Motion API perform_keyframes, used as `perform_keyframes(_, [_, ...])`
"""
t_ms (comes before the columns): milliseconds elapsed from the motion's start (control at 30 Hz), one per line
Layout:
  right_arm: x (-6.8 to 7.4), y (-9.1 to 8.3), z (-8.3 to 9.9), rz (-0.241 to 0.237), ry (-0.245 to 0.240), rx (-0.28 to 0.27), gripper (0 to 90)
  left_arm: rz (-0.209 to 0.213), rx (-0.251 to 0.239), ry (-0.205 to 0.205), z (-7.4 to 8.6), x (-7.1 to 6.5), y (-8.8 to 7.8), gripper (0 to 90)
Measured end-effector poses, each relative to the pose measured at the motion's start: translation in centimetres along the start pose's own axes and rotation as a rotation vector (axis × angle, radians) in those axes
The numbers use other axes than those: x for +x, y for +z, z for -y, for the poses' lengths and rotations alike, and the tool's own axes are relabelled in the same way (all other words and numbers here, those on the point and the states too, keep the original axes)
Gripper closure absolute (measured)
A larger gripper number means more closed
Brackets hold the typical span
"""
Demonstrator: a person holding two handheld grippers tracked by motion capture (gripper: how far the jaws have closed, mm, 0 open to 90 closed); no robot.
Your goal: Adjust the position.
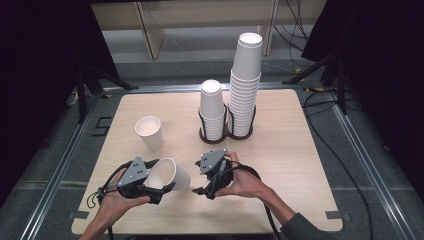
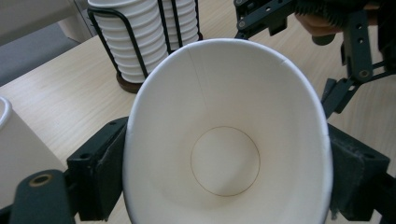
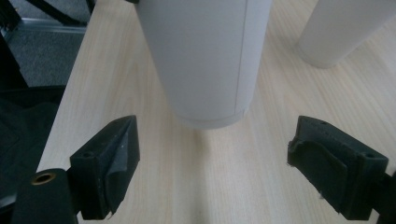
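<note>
The left gripper view looks into the paper cup (image 2: 224, 140) squeezed oval by the left gripper (image 1: 150, 184), while the right gripper (image 3: 229, 158) gapes wide below its base.

The high view looks forward and down from above the person's side onto the whole wooden table (image 1: 280, 150), far enough back to take in the floor around it. The left gripper view sits very close behind a paper cup (image 2: 229, 140) and looks straight into its squeezed mouth, with the cup rack (image 2: 126, 51) beyond. The right gripper view sits low, near the tabletop, facing the base of what is probably that same cup (image 3: 205, 60). The high view shares the cup (image 1: 170, 174), the rack (image 1: 225, 132) and a lone upright cup (image 1: 149, 132) with the gripper views.
</note>
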State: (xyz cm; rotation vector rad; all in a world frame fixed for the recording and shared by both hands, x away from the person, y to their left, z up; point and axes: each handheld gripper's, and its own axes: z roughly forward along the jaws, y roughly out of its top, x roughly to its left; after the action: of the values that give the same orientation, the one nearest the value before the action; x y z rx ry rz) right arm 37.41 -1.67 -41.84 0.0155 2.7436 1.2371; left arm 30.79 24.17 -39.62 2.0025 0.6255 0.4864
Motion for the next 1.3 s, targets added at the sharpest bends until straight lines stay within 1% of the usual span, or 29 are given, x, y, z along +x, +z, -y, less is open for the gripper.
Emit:
perform_keyframes(33, [0.0, 0.0, 0.0, 0.000, 0.000, 0.000, 15.9, 0.000, 0.000, 0.000, 0.0, 0.0, 0.0, 13.9])
perform_keyframes(67, [0.0, 0.0, 0.0, 0.002, -0.005, -0.005, 15.9, 0.007, 0.012, 0.017, -0.2, 0.0, 0.0, 13.9])
perform_keyframes(100, [0.0, -0.1, -0.2, -0.006, 0.003, -0.011, 15.9, 0.009, 0.021, 0.025, -0.5, -0.2, 0.0, 13.9])
perform_keyframes(133, [0.1, -0.1, -0.2, -0.006, 0.003, -0.008, 15.9, 0.018, 0.015, 0.028, -0.7, -0.2, 0.2, 13.9])
perform_keyframes(167, [0.1, -0.1, -0.2, -0.006, 0.003, -0.008, 15.9, 0.018, 0.015, 0.028, -0.7, -0.2, 0.2, 13.9])
perform_keyframes(200, [0.0, -0.1, -0.3, -0.006, 0.002, -0.011, 15.9, 0.013, 0.037, 0.037, -1.0, -0.2, 0.2, 13.9])
perform_keyframes(300, [0.0, -0.2, -0.2, -0.006, 0.004, -0.006, 15.9, 0.012, 0.032, 0.036, -1.1, 0.0, 0.5, 13.9])
perform_keyframes(333, [0.1, -0.2, -0.2, -0.004, 0.007, -0.005, 15.9, 0.002, 0.049, 0.037, -1.2, 0.2, 0.5, 13.9])
perform_keyframes(367, [0.0, -0.3, 0.1, -0.003, 0.011, 0.000, 15.9, -0.017, 0.065, 0.039, -1.4, 0.6, 0.7, 13.9])
perform_keyframes(433, [0.1, -0.4, 0.2, 0.001, 0.017, 0.002, 15.9, -0.020, 0.065, 0.035, -1.5, 0.8, 0.9, 13.9])
perform_keyframes(467, [0.0, -0.7, 0.6, 0.006, 0.020, 0.002, 16.0, -0.034, 0.070, 0.035, -1.7, 1.1, 1.2, 13.9])
perform_keyframes(500, [-0.1, -0.8, 0.7, 0.011, 0.025, 0.001, 16.0, -0.037, 0.082, 0.032, -1.8, 1.2, 1.3, 13.9])
perform_keyframes(567, [-0.1, -1.0, 0.9, 0.012, 0.028, 0.002, 16.0, -0.039, 0.083, 0.034, -1.9, 1.3, 1.5, 13.9])
perform_keyframes(600, [-0.2, -1.3, 1.2, 0.022, 0.035, 0.002, 16.1, -0.046, 0.090, 0.034, -2.0, 1.4, 1.7, 13.9])
perform_keyframes(633, [-0.2, -1.5, 1.4, 0.026, 0.043, 0.002, 16.1, -0.039, 0.098, 0.043, -2.1, 1.6, 1.9, 13.9])
perform_keyframes(667, [-0.2, -1.5, 1.4, 0.026, 0.043, 0.002, 16.1, -0.048, 0.108, 0.043, -2.2, 1.7, 2.0, 13.9])
perform_keyframes(700, [-0.1, -1.9, 1.8, 0.035, 0.058, 0.003, 16.2, -0.055, 0.127, 0.048, -2.4, 1.9, 2.3, 13.9])
perform_keyframes(767, [-0.1, -2.0, 2.0, 0.038, 0.055, 0.004, 16.2, -0.059, 0.125, 0.045, -2.5, 2.0, 2.6, 13.9])
perform_keyframes(833, [0.0, -2.5, 2.8, 0.046, 0.065, 0.006, 16.4, -0.074, 0.150, 0.057, -2.6, 2.2, 3.0, 13.9])
perform_keyframes(933, [0.2, -2.9, 3.6, 0.052, 0.083, 0.015, 16.5, -0.083, 0.153, 0.051, -2.9, 2.6, 3.5, 13.9])
perform_keyframes(967, [0.2, -2.9, 3.6, 0.052, 0.083, 0.015, 16.5, -0.083, 0.153, 0.051, -2.9, 2.6, 3.5, 13.9])
perform_keyframes(1000, [0.2, -3.2, 4.2, 0.058, 0.092, 0.021, 16.5, -0.088, 0.158, 0.041, -3.1, 2.9, 3.8, 13.9])
perform_keyframes(1033, [0.3, -3.3, 4.4, 0.065, 0.096, 0.022, 16.5, -0.091, 0.171, 0.049, -3.2, 3.1, 3.9, 13.9])
perform_keyframes(1100, [0.3, -3.4, 4.6, 0.068, 0.100, 0.024, 16.5, -0.097, 0.180, 0.051, -3.3, 3.3, 4.0, 13.9])
perform_keyframes(1133, [0.4, -3.6, 4.8, 0.070, 0.106, 0.024, 16.6, -0.101, 0.195, 0.063, -3.4, 3.6, 4.1, 13.9])
perform_keyframes(1167, [0.5, -3.7, 5.0, 0.074, 0.106, 0.026, 16.6, -0.102, 0.183, 0.047, -3.4, 3.8, 4.4, 13.9])
perform_keyframes(1200, [0.6, -4.0, 5.4, 0.080, 0.114, 0.027, 16.8, -0.110, 0.187, 0.043, -3.5, 4.1, 4.7, 13.9])
perform_keyframes(1267, [0.7, -4.1, 5.7, 0.080, 0.119, 0.037, 16.8, -0.116, 0.195, 0.042, -3.5, 4.3, 4.9, 13.9])
perform_keyframes(1300, [0.8, -4.1, 5.8, 0.086, 0.121, 0.038, 16.8, -0.119, 0.196, 0.033, -3.4, 4.6, 5.3, 13.9])
